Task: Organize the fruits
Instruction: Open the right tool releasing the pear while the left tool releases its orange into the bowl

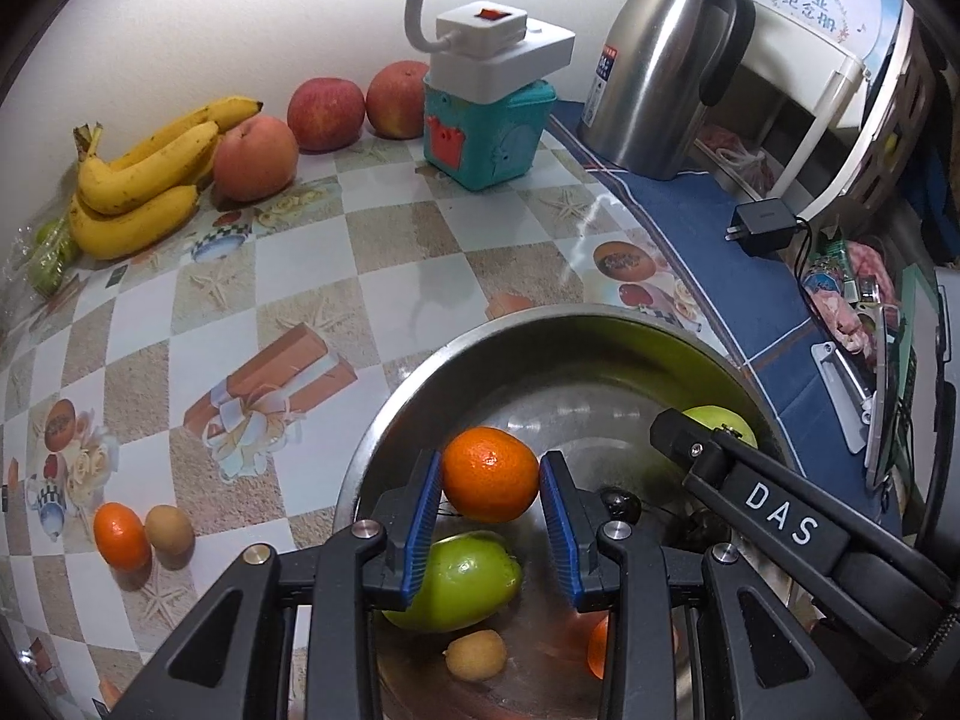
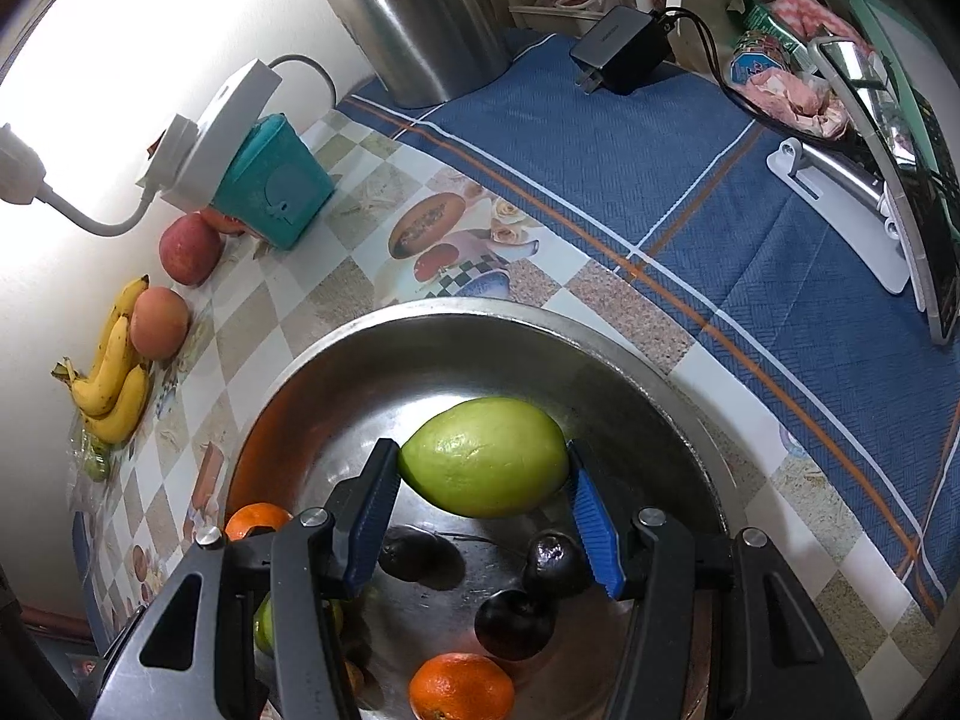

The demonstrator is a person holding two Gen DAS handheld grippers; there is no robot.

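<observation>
A steel bowl (image 1: 384, 420) sits on the tiled tabletop and holds several fruits. My left gripper (image 1: 491, 474) has its blue pads on both sides of an orange mandarin (image 1: 489, 474) above the bowl, gripping it. Below it lie a green fruit (image 1: 462, 582), a small yellow fruit (image 1: 474, 654) and another mandarin (image 1: 597, 648). My right gripper (image 2: 483, 459) is shut on a large green mango (image 2: 483, 456) over the bowl (image 2: 420, 330). Dark plums (image 2: 513, 624) and a mandarin (image 2: 459, 690) lie beneath it. The right gripper's arm also shows in the left wrist view (image 1: 780, 522).
Bananas (image 1: 138, 180), a peach (image 1: 255, 159) and two apples (image 1: 327, 114) lie along the back wall. A mandarin (image 1: 120, 534) and a brown fruit (image 1: 169, 531) sit left of the bowl. A teal box (image 1: 486, 132), steel kettle (image 1: 666, 60) and black charger (image 1: 762, 228) stand behind.
</observation>
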